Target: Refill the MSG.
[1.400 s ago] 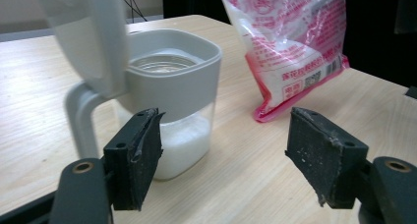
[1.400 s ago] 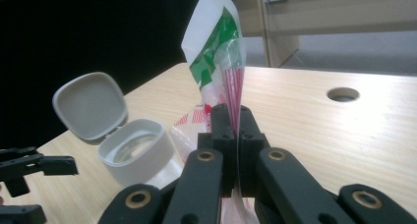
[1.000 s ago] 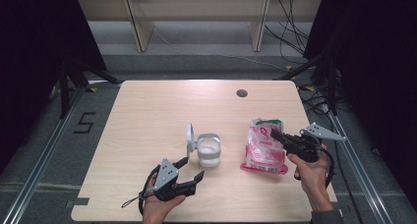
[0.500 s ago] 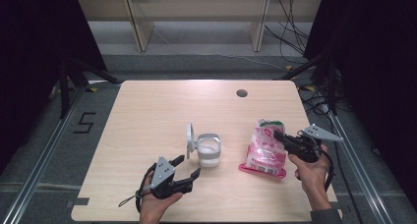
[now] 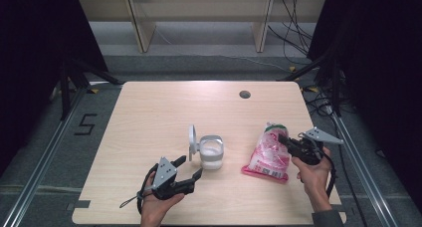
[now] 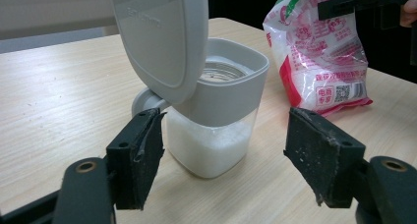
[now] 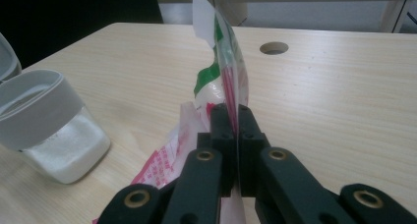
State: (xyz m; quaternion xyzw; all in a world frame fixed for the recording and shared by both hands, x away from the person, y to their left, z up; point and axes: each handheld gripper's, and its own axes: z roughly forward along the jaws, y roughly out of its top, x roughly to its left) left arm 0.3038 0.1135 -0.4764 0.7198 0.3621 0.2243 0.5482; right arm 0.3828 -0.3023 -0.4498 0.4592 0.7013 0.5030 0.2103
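While right fingers [image 7: 231,117] stay clamped on bag [image 5: 269,153], open left fingers [image 5: 191,166] neared jar [image 5: 211,153].

Pale wood-grain rectangular tabletop [image 5: 149,122] with rounded corners, sitting on a grey floor [image 5: 50,152]. A small dark round hole [image 5: 244,94] is cut through it near the far edge, right of centre.

Standing on it, near the middle toward my side: a clear square plastic container with a grey collar [image 5: 211,152], holding white granules in its lower part. Its grey hinged lid [image 5: 192,142] is flipped up on the left side.

Right of that, well apart: a pink-and-white printed plastic bag with a green top [image 5: 269,155]. Its lower end rests on the wood; its upper end is lifted off the surface.
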